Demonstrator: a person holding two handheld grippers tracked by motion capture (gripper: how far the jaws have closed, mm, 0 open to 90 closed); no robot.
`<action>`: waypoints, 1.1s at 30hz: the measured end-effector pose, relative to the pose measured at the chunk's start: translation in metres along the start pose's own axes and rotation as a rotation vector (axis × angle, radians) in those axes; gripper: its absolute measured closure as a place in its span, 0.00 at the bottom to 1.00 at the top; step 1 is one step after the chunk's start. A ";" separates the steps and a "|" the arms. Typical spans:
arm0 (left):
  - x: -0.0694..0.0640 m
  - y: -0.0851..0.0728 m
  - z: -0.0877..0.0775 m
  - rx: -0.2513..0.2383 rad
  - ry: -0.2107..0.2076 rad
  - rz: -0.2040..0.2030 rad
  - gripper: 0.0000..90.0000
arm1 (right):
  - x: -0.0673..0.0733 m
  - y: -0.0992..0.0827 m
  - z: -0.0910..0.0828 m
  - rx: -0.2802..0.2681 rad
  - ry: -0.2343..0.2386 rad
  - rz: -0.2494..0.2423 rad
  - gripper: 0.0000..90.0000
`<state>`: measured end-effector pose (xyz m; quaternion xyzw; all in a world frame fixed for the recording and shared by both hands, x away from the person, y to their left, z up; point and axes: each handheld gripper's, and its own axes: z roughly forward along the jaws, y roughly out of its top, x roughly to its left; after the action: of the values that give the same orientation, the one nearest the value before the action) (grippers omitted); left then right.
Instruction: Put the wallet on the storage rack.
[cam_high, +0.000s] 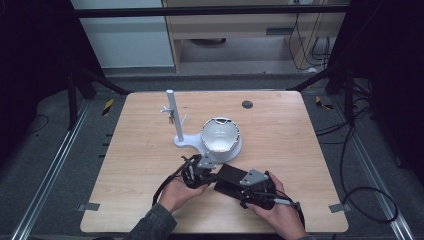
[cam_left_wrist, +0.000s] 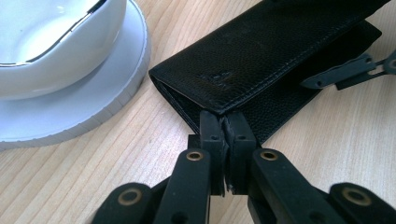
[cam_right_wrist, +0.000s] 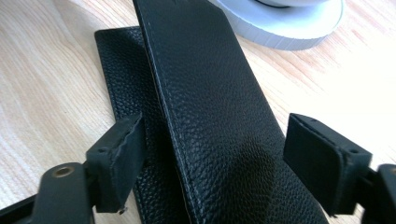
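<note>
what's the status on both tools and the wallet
Left tool shut on wallet flap edge. Right tool open, straddling wallet. White bowl close beside.

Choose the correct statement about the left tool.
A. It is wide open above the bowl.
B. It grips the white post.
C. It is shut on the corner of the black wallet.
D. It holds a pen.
C: in the left gripper view, the left tool has its jaws pressed together on the corner of the black wallet.

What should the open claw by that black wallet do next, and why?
Probably close on the raised flap. The right gripper has its jaws wide apart on either side of the wallet, gripping nothing, while the left gripper is shut on the wallet's corner, holding it steady.
</note>
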<state>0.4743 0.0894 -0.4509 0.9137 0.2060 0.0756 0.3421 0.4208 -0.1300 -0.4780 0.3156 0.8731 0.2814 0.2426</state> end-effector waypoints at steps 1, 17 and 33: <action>0.000 0.000 0.000 -0.001 0.000 -0.002 0.97 | -0.001 0.000 0.001 0.006 -0.004 -0.001 0.27; 0.003 0.014 -0.001 -0.026 -0.008 -0.017 0.95 | -0.004 0.001 0.002 0.038 -0.120 -0.042 0.73; 0.008 0.014 -0.006 -0.097 0.021 -0.075 0.19 | -0.025 -0.011 -0.038 -0.182 -0.116 -0.050 0.93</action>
<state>0.4847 0.0869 -0.4369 0.8869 0.2397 0.0823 0.3862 0.4106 -0.1672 -0.4509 0.2863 0.8360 0.3346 0.3274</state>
